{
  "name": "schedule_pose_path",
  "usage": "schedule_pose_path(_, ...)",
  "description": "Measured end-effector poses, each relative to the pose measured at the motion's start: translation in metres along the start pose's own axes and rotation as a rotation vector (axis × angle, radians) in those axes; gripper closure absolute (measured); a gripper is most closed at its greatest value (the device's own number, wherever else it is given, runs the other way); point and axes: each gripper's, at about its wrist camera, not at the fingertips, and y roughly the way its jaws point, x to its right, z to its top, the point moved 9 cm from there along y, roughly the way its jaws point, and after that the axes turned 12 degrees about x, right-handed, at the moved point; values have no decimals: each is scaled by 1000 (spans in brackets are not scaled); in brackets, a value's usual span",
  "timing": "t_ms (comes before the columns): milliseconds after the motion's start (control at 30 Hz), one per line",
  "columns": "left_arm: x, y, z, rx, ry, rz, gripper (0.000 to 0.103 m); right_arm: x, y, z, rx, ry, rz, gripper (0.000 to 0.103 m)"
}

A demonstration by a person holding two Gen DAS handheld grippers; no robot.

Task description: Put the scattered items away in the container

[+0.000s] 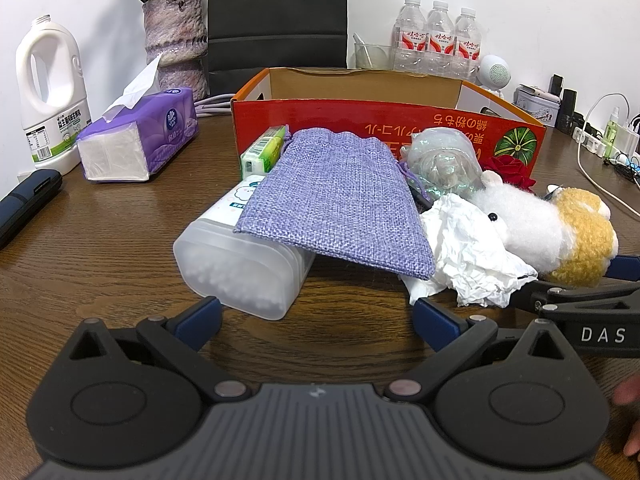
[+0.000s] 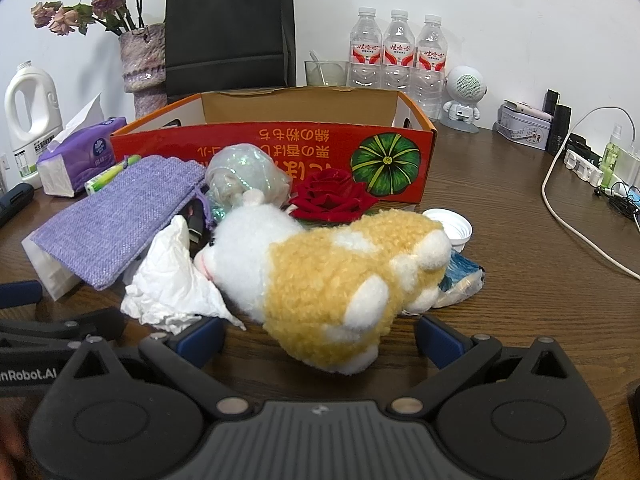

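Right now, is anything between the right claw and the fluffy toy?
No. The right claw is open, and the plush toy lies just ahead with only bare table between. The crumpled tissue sits beside its left finger.

The table (image 1: 120, 240) is dark wood with a smooth, slightly shiny top, and the box (image 1: 360, 120) at 12 o'clock is cardboard, glossy red outside and plain matt brown inside. In front of it the purple pouch (image 1: 340, 196) is rough woven cloth, the tub (image 1: 240, 272) under it is cloudy frosted plastic, the white wad (image 1: 468, 256) at 3 o'clock looks like crumpled paper, and the toy animal (image 2: 340, 276) is fluffy, curly plush. The rose (image 2: 332, 196) looks soft like velvet, and the bundle (image 2: 248, 176) behind it may be thin shiny plastic film.
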Motion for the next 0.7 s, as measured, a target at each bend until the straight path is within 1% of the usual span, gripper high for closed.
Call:
schedule_pose_path(67, 2, 1, 0, 0, -2, 8, 0, 2, -1, -1, -1, 6, -13, 0)
schedule_pose_path(133, 0, -2, 2, 14, -3, -5, 0, 4, -4, -3, -25, 7, -12, 0)
schedule_pose_path(167, -4, -8, 5, 42, -13, -17, 0, 6, -12, -4, -37, 5, -11, 3)
schedule_pose_path(200, -7, -17, 9, 87, -26, -29, 0, 7, -20, -3, -27, -3, 1, 9)
schedule_pose_path(267, -12, -37, 22, 203, -33, -81, 0, 8, -40, 2, 35, -22, 41, 9)
schedule_pose_path(300, -14, -44, 27, 247, -18, -111, 0, 10, -49, 5, 68, -26, 57, 9)
schedule_pose_path(333, -16, -46, 32, 273, 8, -132, 0, 13, -57, 7, 92, -26, 71, 9)
schedule_pose_path(367, -18, -45, 36, 276, 39, -131, 0, 16, -62, 8, 104, -31, 83, 9)
schedule_pose_path(433, -22, -35, 42, 256, 86, -112, 0, 20, -66, 12, 116, -44, 91, 11)
schedule_pose_path(467, -25, -30, 46, 246, 91, -106, 0, 21, -65, 14, 118, -43, 87, 11)
schedule_pose_path(500, -26, -24, 49, 233, 86, -112, 0, 22, -64, 18, 120, -33, 89, 14)
schedule_pose_path(600, -22, 0, 57, 145, 55, -178, 2, 17, -56, 29, 131, -14, 115, 21)
schedule_pose_path(633, -19, 7, 59, 122, 59, -185, 3, 15, -50, 31, 122, -15, 111, 23)
schedule_pose_path(700, -16, 18, 63, 97, 95, -157, 13, 14, -36, 32, 98, -12, 92, 28)
